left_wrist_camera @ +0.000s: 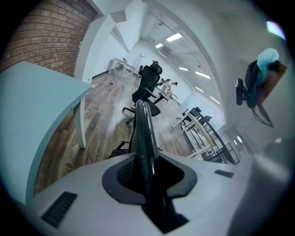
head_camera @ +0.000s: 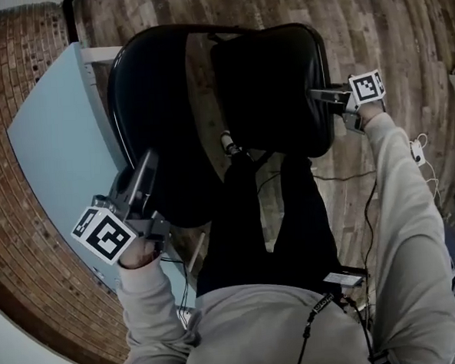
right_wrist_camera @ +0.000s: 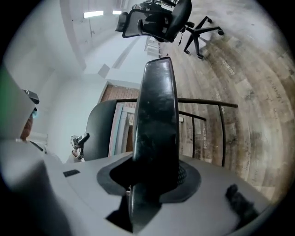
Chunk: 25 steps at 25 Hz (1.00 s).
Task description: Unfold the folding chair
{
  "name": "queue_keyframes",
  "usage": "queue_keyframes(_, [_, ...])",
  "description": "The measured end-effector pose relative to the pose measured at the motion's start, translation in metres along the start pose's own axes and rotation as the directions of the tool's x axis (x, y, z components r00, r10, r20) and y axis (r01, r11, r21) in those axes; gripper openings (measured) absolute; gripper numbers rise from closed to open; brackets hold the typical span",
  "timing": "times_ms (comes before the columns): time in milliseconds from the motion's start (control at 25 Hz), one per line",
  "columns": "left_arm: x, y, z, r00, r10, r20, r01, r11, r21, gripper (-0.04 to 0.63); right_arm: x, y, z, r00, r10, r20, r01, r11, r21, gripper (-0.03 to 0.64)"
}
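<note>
The black folding chair (head_camera: 272,90) stands in front of me, seen from above as two black panels with a gap of floor between them. My left gripper (head_camera: 145,175) is shut on the thin black edge (left_wrist_camera: 144,133) of the left panel (head_camera: 157,105). In the left gripper view that edge runs straight up between the jaws of the left gripper (left_wrist_camera: 147,179). My right gripper (head_camera: 320,95) is shut on the right panel's outer edge. In the right gripper view that thick panel (right_wrist_camera: 156,110) fills the jaws of the right gripper (right_wrist_camera: 152,179), with chair frame bars (right_wrist_camera: 207,103) behind it.
A light blue table (head_camera: 56,149) stands close on the left, against a brick wall (head_camera: 12,60). My legs in black trousers (head_camera: 246,230) are right behind the chair. Cables (head_camera: 418,154) lie on the wood floor at the right. An office chair (left_wrist_camera: 147,85) stands farther off.
</note>
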<state>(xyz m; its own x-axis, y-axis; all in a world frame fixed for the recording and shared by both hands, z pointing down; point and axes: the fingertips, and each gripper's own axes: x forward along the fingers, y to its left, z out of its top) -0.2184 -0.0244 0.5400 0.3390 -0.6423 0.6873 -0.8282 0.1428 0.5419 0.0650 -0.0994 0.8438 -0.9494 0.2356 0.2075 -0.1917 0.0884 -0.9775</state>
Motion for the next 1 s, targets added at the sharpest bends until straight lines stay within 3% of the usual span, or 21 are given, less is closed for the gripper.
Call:
queue_keyframes(320, [0.027, 0.014, -0.023, 0.999, 0.013, -0.043, -0.013, 1.000, -0.006, 0.087, -0.038, -0.059, 0.007, 0.988, 0.152, -0.031, -0.152, 0.988, -0.012, 0.147])
queue_keyframes(440, [0.033, 0.034, -0.033, 0.997, 0.033, -0.065, -0.036, 0.999, -0.040, 0.087, -0.047, -0.077, 0.009, 0.968, 0.249, -0.014, -0.249, 0.968, -0.024, 0.146])
queue_keyframes(520, [0.038, 0.046, -0.039, 0.997, 0.037, -0.072, -0.041, 0.997, -0.061, 0.087, -0.056, -0.100, 0.006, 0.963, 0.269, -0.005, -0.269, 0.963, -0.028, 0.147])
queue_keyframes(840, [0.068, 0.046, -0.056, 0.994, 0.005, -0.111, -0.014, 0.997, -0.075, 0.087, -0.082, -0.163, 0.009, 0.928, 0.372, 0.017, -0.372, 0.928, -0.025, 0.149])
queue_keyframes(1000, [0.084, 0.042, -0.063, 0.993, -0.062, -0.102, 0.055, 0.996, -0.073, 0.087, -0.091, -0.187, 0.017, 0.916, 0.398, 0.056, -0.396, 0.917, -0.038, 0.155])
